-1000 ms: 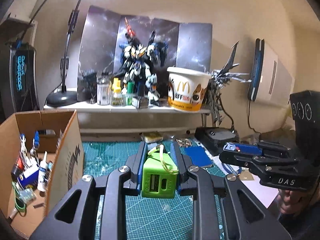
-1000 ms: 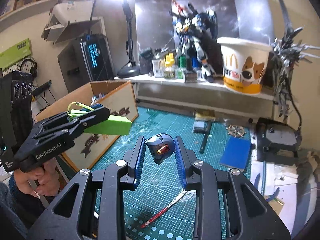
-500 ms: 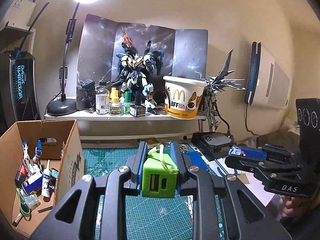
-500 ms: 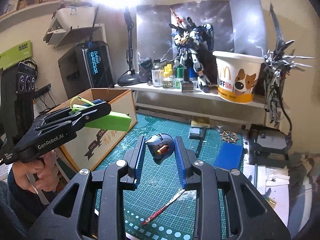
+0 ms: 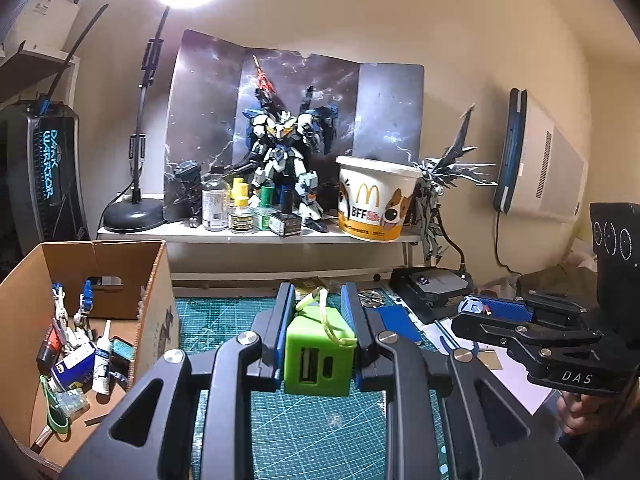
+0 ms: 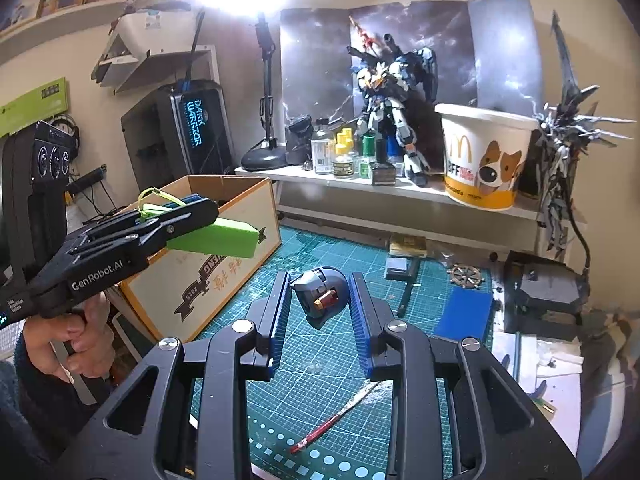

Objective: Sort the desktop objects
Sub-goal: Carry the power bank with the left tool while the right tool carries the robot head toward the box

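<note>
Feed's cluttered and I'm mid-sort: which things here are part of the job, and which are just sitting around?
In the job:
- green block, clamped in the left hand-held gripper
- blue-grey dome part, between the right hand-held gripper's fingers
- cardboard box, already holding bits

Lying about:
- robot model
- paper bucket
- lamp
- bottles

The left gripper [image 5: 319,312], clamped on the bright green plastic block with a yellow-green cord loop [image 5: 319,354], is rising and tilting upward: the open brown cardboard box [image 5: 152,280] to its left is dropping lower in its view, showing more of its inside. The right gripper [image 6: 319,300], closed on the rounded blue-grey model part with a red-and-gold insert [image 6: 322,295], is lifting too, as the green cutting mat [image 6: 332,364] beneath it is falling farther away.
</note>
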The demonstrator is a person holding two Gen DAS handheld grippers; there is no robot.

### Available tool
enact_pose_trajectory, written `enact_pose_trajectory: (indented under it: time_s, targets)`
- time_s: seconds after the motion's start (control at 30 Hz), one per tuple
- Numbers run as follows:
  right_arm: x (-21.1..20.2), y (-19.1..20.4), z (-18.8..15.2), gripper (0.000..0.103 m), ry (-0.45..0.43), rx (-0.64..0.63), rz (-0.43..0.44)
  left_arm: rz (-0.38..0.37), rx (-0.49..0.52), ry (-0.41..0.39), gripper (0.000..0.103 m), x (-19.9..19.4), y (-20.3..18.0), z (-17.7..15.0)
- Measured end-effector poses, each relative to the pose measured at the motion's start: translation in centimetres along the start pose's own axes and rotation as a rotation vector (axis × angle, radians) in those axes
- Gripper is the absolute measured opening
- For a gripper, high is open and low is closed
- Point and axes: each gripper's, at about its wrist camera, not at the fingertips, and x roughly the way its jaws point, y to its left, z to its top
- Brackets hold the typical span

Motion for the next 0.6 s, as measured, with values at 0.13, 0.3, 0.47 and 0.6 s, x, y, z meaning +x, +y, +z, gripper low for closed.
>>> enact_pose_trajectory:
  time_s: [0.13, 0.3, 0.47, 0.6]
  targets:
    - [0.5, 0.3, 0.2, 0.027, 0.003, -0.006, 0.014, 0.025, -0.012, 0.003, 0.023, -0.3, 0.9, -0.1]
    - [1.3, 0.9, 0.6, 0.027, 0.005, -0.022, 0.042, 0.059, -0.025, 0.001, 0.023, -0.8, 1.9, -0.1]
    - [2.4, 2.0, 1.0, 0.027, 0.009, -0.048, 0.08, 0.093, -0.037, -0.003, 0.023, -1.6, 2.9, -0.1]
    - [3.2, 2.9, 1.4, 0.027, 0.009, -0.064, 0.111, 0.122, -0.048, -0.01, 0.023, -2.4, 3.8, -0.1]
